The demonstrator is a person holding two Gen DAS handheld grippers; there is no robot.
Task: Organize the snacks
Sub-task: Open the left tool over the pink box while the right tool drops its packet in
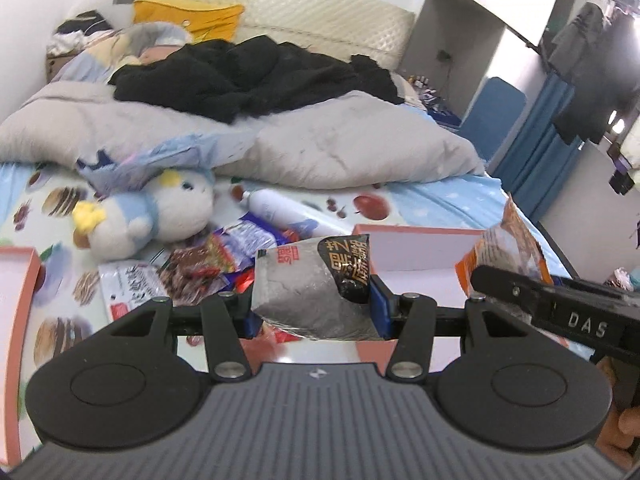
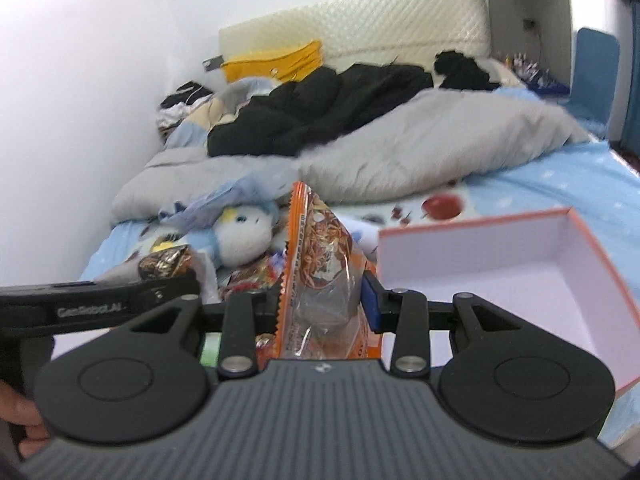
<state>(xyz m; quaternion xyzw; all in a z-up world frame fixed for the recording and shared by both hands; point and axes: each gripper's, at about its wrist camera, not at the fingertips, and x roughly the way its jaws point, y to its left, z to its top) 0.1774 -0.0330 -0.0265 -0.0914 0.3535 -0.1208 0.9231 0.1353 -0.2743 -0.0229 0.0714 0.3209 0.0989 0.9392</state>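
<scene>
A bed (image 1: 440, 200) with a pale blue printed sheet filled the room, its cream quilted headboard (image 1: 320, 12) against a white wall (image 2: 100, 60). A grey duvet (image 1: 340, 152) lay across it under black clothing (image 1: 240, 76). Blue curtains (image 1: 536, 152) hung beyond the bed's right edge.

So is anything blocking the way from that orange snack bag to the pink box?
Nothing visible does. The right gripper holds the orange snack bag up, just left of the pink box, whose top is open and whose visible inside looks bare.
</scene>
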